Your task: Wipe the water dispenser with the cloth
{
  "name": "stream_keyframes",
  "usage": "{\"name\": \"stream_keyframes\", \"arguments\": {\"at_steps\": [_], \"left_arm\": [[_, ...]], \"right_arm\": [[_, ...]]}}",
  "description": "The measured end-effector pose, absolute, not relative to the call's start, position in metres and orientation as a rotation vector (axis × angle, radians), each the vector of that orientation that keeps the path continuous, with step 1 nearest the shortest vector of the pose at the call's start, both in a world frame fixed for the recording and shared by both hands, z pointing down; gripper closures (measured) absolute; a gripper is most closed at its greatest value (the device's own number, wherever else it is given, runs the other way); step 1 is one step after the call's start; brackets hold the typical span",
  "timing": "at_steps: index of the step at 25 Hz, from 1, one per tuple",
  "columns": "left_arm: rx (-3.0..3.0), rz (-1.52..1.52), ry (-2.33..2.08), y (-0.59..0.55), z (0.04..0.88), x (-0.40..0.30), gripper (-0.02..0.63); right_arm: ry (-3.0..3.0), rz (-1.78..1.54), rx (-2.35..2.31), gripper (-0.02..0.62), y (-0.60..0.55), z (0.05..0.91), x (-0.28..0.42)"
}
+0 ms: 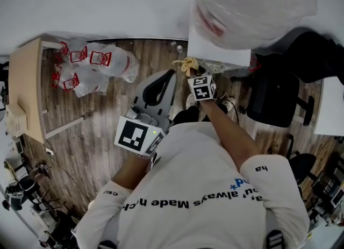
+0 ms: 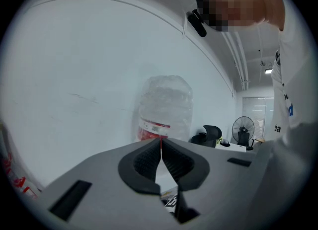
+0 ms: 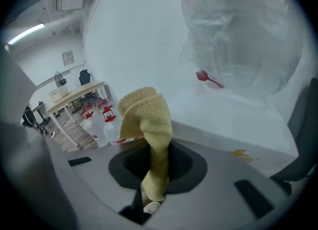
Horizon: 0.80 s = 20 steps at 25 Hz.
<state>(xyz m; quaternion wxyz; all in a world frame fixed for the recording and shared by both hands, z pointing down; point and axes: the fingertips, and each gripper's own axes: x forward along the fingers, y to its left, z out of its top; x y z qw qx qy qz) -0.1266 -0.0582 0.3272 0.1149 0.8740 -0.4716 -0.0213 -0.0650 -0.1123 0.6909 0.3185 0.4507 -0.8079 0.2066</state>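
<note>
The water dispenser [image 1: 215, 49] is a white cabinet with a large clear water bottle [image 1: 252, 6] on top, seen at the upper right of the head view. My right gripper [image 1: 192, 69] is shut on a yellow cloth [image 3: 145, 119], which sticks up out of the jaws right beside the dispenser's white top [image 3: 233, 119]. The cloth [image 1: 186, 64] shows bunched at the dispenser's front lower edge. My left gripper [image 1: 167, 76] hangs lower left of it, jaws shut with nothing between them. In the left gripper view [image 2: 161, 147] the bottle [image 2: 165, 107] stands ahead against the white wall.
Several spare water bottles with red caps [image 1: 91, 65] lie on the wood floor by a light wooden table [image 1: 24, 92]. A black office chair [image 1: 274, 97] stands to the right of the dispenser. Another desk edge and chair [image 1: 301, 167] are at the far right.
</note>
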Motion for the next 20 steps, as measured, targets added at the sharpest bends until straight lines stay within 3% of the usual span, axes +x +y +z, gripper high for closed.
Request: {"name": "stream_keyframes", "arguments": {"at_steps": [20], "left_arm": [[2.537,-0.078,-1.421,-0.071,0.327,-0.138,0.580]], "right_arm": [[-2.059,0.743,1.243,0.538,-0.131,0.720,-0.057]]}}
